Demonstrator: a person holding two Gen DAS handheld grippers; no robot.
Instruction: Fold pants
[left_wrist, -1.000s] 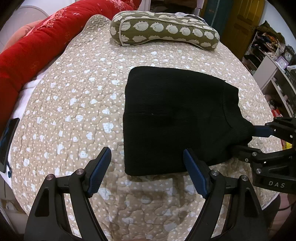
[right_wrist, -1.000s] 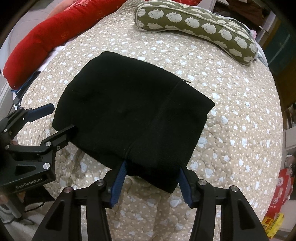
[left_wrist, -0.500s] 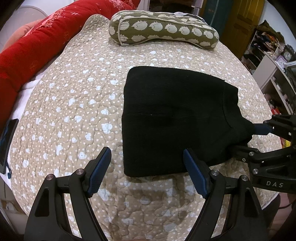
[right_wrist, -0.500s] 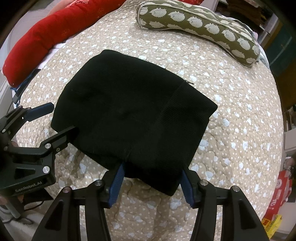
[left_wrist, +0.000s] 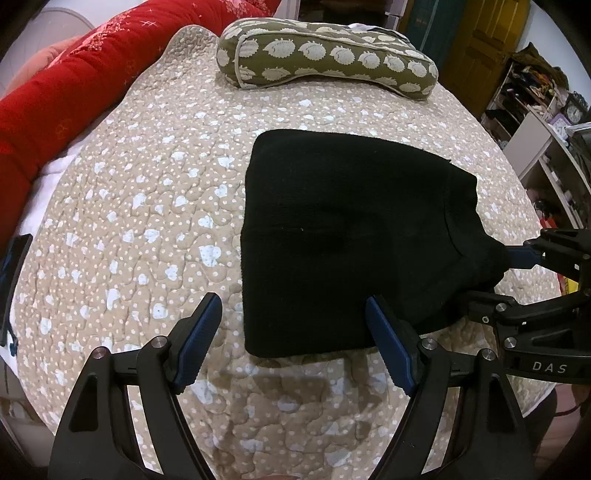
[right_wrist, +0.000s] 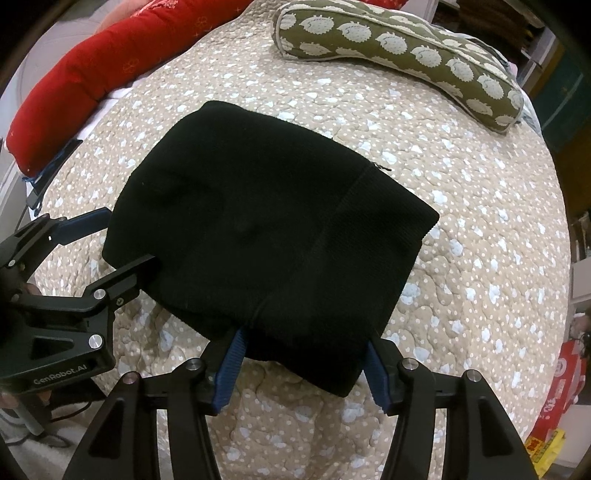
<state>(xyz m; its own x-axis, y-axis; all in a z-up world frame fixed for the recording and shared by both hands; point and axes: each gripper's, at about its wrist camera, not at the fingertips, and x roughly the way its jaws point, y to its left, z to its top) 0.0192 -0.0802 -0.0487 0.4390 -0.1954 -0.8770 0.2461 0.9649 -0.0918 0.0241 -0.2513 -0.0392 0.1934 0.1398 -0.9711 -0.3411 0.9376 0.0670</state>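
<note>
Right now your folded black knit pants (left_wrist: 343, 236) lie flat as a compact, roughly square bundle on the beige quilted bedspread (left_wrist: 147, 206) with its white dots and pale blue patches, a little toward your right side of the bed. Your left gripper (left_wrist: 293, 332) hangs over the bundle's near left corner with its blue-padded jaws spread wide; one finger (left_wrist: 388, 347) sits at the near edge of the cloth, the other finger (left_wrist: 199, 332) is over bare quilt, and nothing is pinched. Your right gripper (right_wrist: 303, 365) is at the bundle's near right corner, and its jaws have just been opening: the thick folded edge lies between the blue pads, which stand beside the cloth without squeezing it. At the head of the bed you have the long olive-green bolster pillow (left_wrist: 325, 55) printed with cream hedgehog shapes, well apart from the pants. Along your left edge of the bed runs the red padded blanket roll (left_wrist: 55, 96). A shelf unit (left_wrist: 546, 122) stands past the right side.
</note>
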